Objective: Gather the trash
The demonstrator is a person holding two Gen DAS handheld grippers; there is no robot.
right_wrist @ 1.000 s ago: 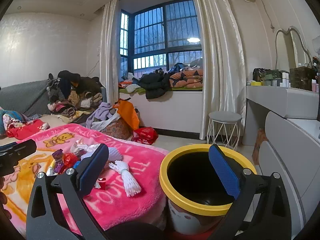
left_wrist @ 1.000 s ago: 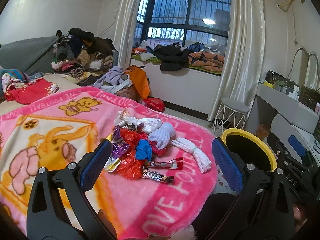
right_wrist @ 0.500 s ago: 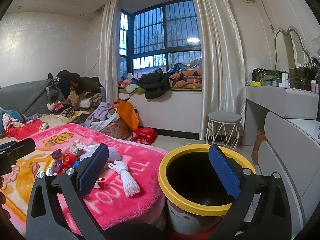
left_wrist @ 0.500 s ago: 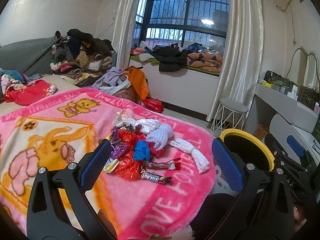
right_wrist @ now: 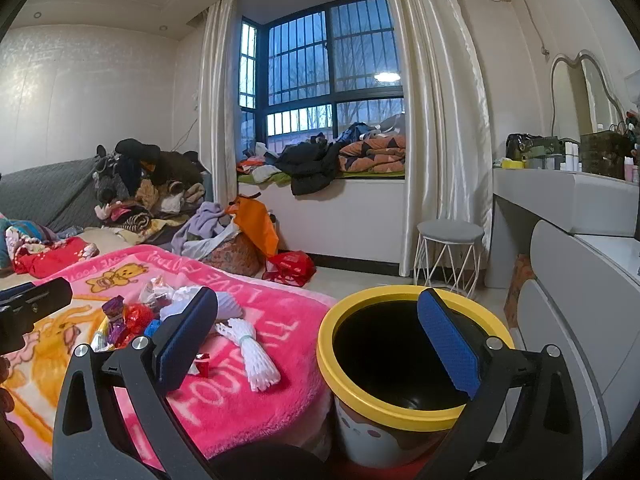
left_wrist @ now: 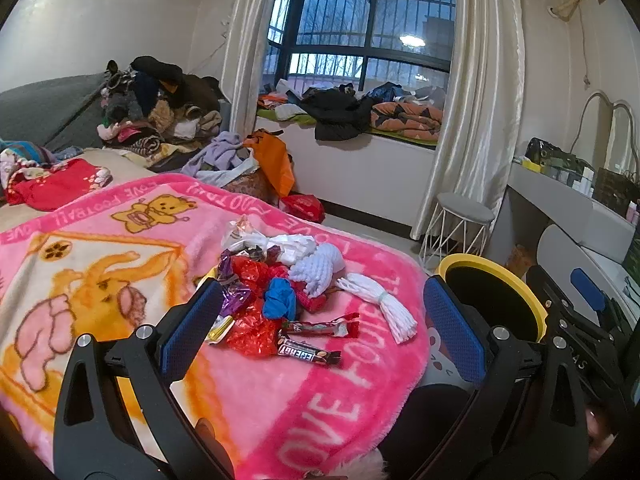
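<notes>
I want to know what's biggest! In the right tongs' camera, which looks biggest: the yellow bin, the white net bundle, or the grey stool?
1. Yellow bin, clearly largest, though nearest the camera.
2. Grey stool, far off, so probably bigger in reality.
3. White net bundle.

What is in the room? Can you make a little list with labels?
trash: wrappers, candy bar and white foam net in a pile
under it: pink blanket
bin: yellow-rimmed bin beside the bed, open
left gripper: open, empty, facing the pile
right gripper: open, empty, near the bin
</notes>
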